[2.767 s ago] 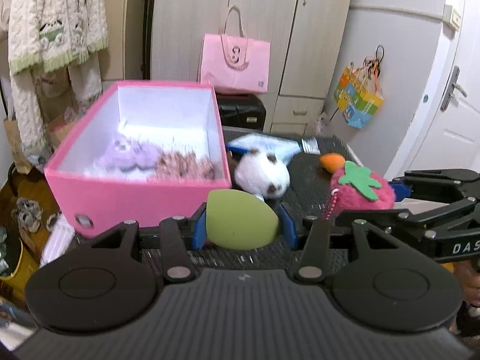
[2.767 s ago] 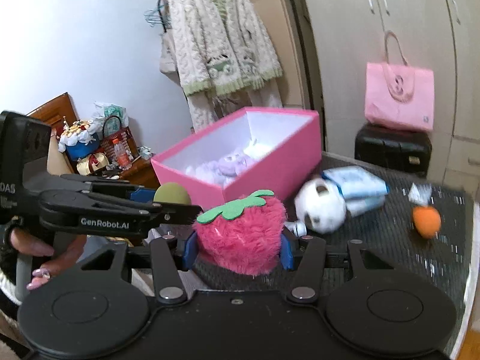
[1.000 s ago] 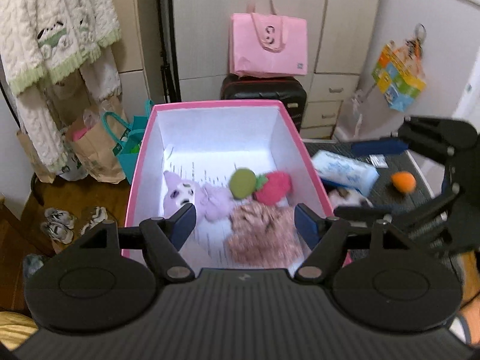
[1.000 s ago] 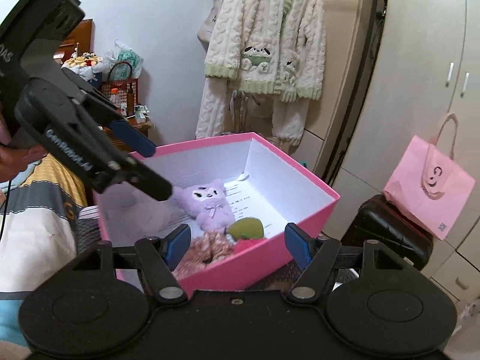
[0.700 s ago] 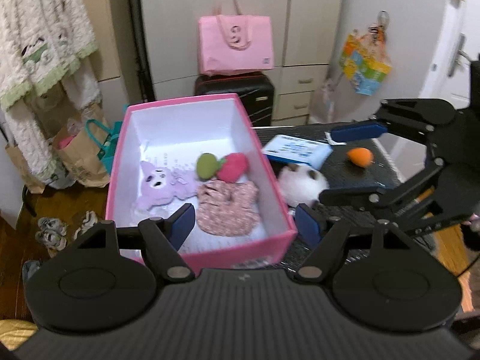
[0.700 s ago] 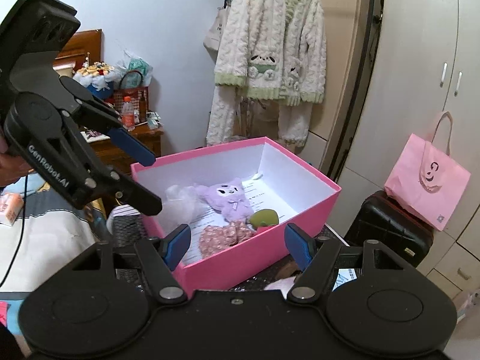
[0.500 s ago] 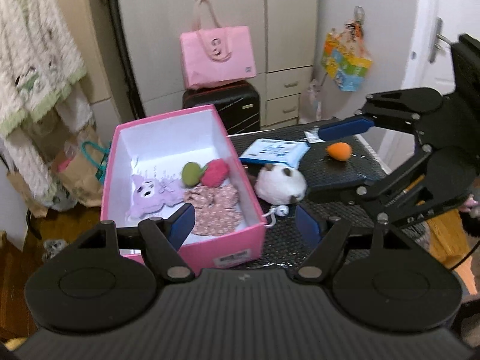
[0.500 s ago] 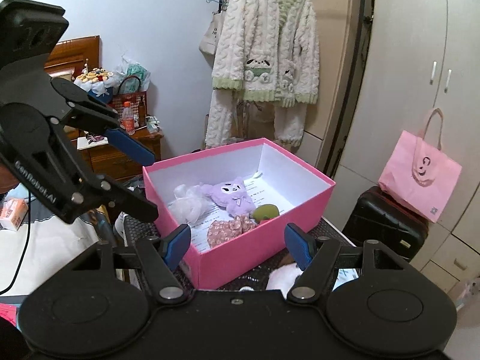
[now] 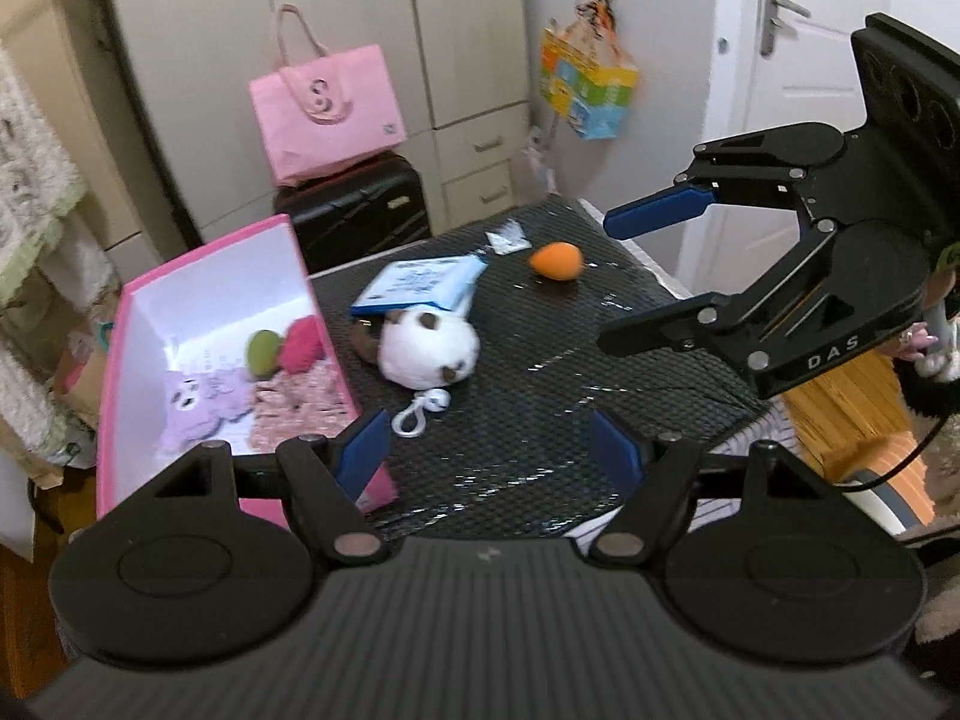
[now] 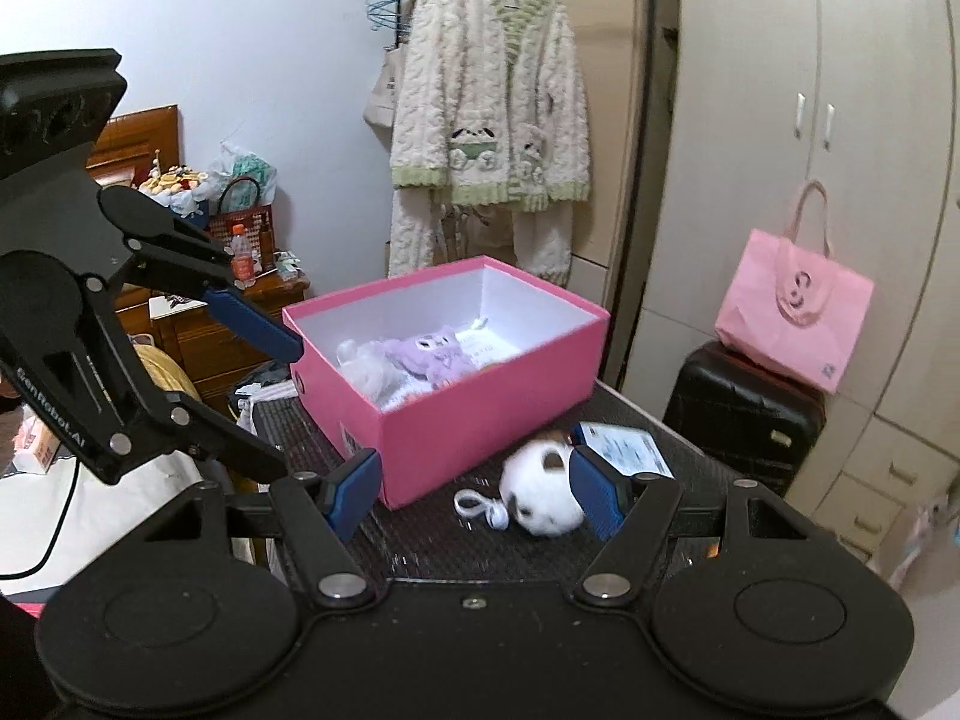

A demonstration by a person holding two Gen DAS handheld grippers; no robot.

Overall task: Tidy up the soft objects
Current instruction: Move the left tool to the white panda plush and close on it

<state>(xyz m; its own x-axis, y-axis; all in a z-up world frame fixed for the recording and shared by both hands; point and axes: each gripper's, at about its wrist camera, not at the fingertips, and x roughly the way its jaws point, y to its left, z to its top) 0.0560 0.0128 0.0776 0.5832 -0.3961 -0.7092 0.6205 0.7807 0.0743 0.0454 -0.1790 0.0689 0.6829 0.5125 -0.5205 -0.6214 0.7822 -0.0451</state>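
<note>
Two grippers, both empty. Left gripper [image 9: 486,447] angled down over the near edge of the black mesh-textured table [image 9: 540,372], blue-padded fingers spread wide, nothing between them. Right gripper [image 10: 474,486] also tilted down, fingers wide apart; the white plush shows between and behind them, untouched. Seen from the left wrist, the right gripper hangs above the right side of the table. On the table, three loose items: one round white plush with brown patches [image 9: 429,354], fluffy, with a white clip loop [image 9: 417,414] on its near side; one flat blue-and-white packet [image 9: 420,285] just beyond it and touching it; one smooth orange egg-shaped piece [image 9: 555,261] farther right, apart from both. One small clear sachet [image 9: 507,237] lies beyond that. On the left stands one pink rectangular box [image 9: 120,324], white inside, open-topped. Inside, counted: one lilac plush [image 9: 198,402], one pink floral fabric piece [image 9: 297,402], one green rounded piece [image 9: 264,351], one red fuzzy piece [image 9: 303,345]; the right-wrist view adds one white gauzy bundle [image 10: 366,369]. Far: one black suitcase [image 9: 354,213] with one pink tote [image 9: 327,111] on top.
</note>
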